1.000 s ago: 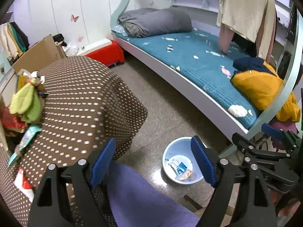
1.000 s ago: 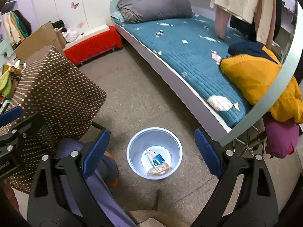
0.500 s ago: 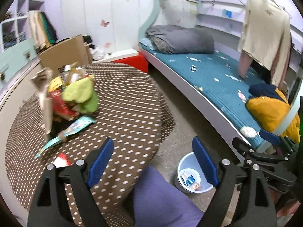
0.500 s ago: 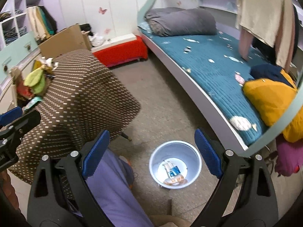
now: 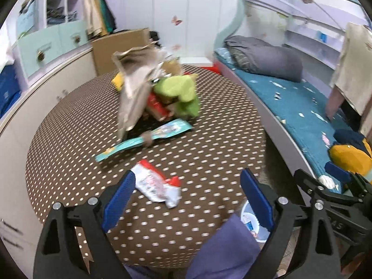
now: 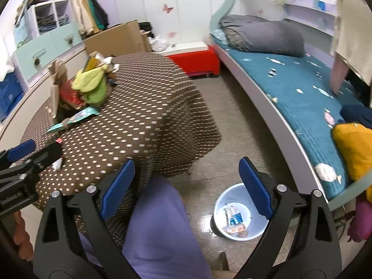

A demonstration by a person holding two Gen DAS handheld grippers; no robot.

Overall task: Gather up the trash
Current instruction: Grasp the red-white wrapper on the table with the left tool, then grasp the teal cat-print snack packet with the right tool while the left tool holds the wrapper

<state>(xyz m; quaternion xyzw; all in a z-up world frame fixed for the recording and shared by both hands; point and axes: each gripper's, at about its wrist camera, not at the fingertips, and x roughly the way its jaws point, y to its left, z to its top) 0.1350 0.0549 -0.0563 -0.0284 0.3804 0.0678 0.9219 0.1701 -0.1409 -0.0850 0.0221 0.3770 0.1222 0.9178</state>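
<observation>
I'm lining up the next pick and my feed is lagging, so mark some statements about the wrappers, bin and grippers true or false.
1. The left gripper is open with nothing between its fingers. True.
2. The red-and-white wrapper lies on the dotted tablecloth, nearest the left gripper. True.
3. The bin on the floor holds nothing. False: a few wrappers lie in its bottom.
4. The right gripper is shut on a wrapper. False: it is open and holds nothing.
5. The teal wrapper lies on the table in front of the trash pile. True.
6. The bin stands on the bed. False: it stands on the floor beside the bed.
</observation>
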